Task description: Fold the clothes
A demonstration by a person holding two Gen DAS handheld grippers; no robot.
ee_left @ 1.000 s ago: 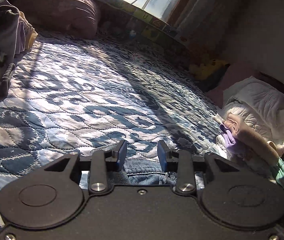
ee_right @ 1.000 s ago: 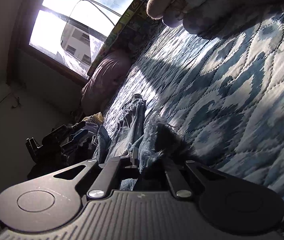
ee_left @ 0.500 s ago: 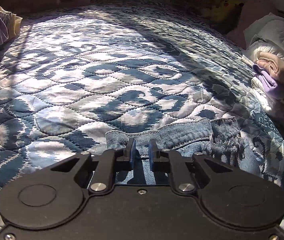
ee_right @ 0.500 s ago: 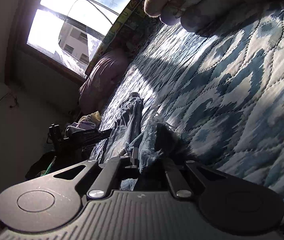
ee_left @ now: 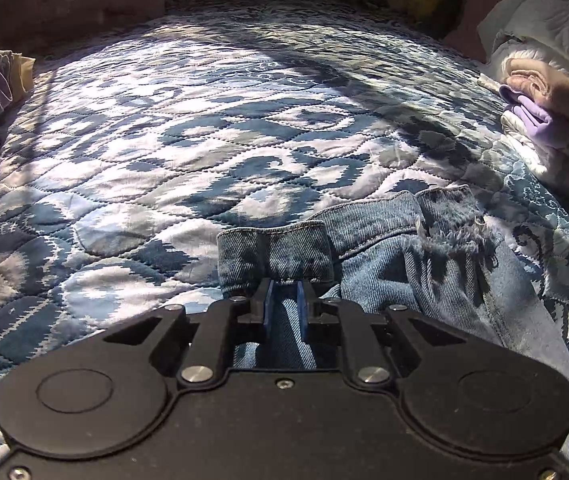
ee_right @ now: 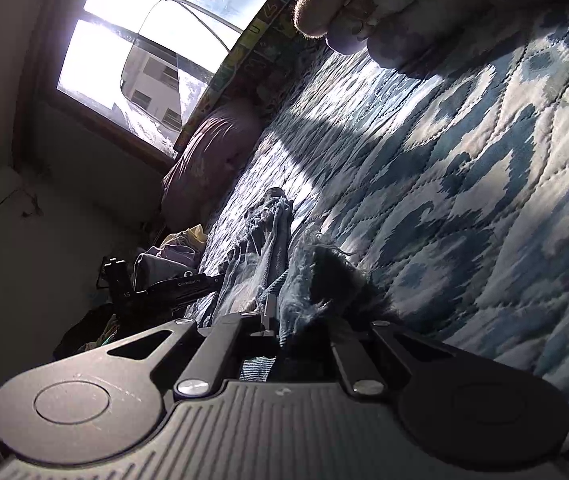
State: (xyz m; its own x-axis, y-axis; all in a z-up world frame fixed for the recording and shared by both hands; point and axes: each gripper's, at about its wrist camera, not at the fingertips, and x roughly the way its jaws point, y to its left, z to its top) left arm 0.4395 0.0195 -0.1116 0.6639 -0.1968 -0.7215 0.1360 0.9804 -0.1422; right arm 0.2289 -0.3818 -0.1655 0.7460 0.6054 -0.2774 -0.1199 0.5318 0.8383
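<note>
L gripper (ee_left: pixel 284 300) pinching jeans (ee_left: pixel 384 248) hem, R gripper (ee_right: pixel 284 320) too

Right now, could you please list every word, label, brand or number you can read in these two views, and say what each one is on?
No text can be read with confidence.
Small pale print on the side of the left gripper, seen from the right wrist view: too blurred to read.
Coloured letter-like marks on the patterned border below the window: not legible.
Denim jeans and quilt: no labels visible.

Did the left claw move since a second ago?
Yes. The left claw tipped down toward the quilt and closed on the jeans; the window left view.
</note>
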